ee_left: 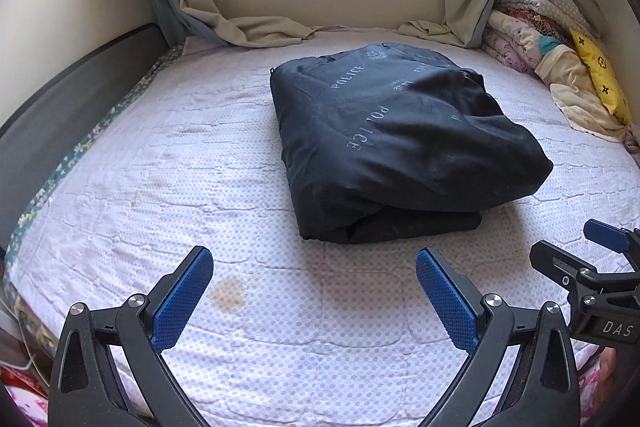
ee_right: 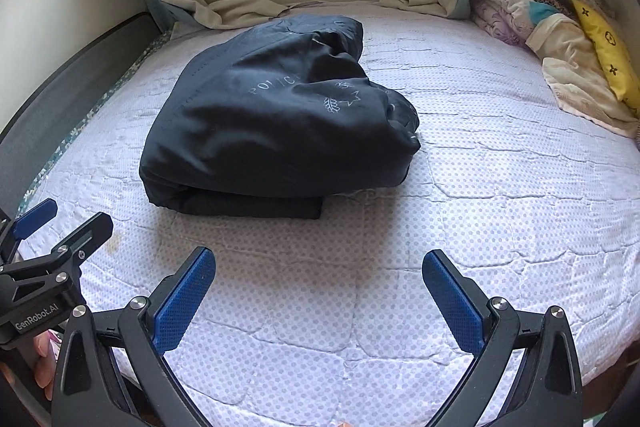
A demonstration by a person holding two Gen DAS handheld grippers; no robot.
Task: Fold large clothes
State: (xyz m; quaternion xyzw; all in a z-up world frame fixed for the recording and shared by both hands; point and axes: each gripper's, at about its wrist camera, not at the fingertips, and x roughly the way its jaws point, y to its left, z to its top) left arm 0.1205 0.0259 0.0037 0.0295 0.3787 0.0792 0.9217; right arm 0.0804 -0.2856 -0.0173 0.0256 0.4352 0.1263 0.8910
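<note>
Both my grippers, left [ee_left: 314,293] and right [ee_right: 318,295], hover jaws apart, empty. Folded dark garment [ee_left: 396,139] on bed [ee_left: 160,187]; long axis near-to-far, fold edge nearest.

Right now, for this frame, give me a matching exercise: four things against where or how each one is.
Things:
1. dark garment
2. yellow pillow
3. curtains
4. left hand-held gripper

States:
A. open, holding nothing
B. hems lying on the bed's far edge
C. folded in the middle of the bed
D. on the bedding pile at the right

Pairs: 1-C, 2-D, 3-B, 4-A
</note>
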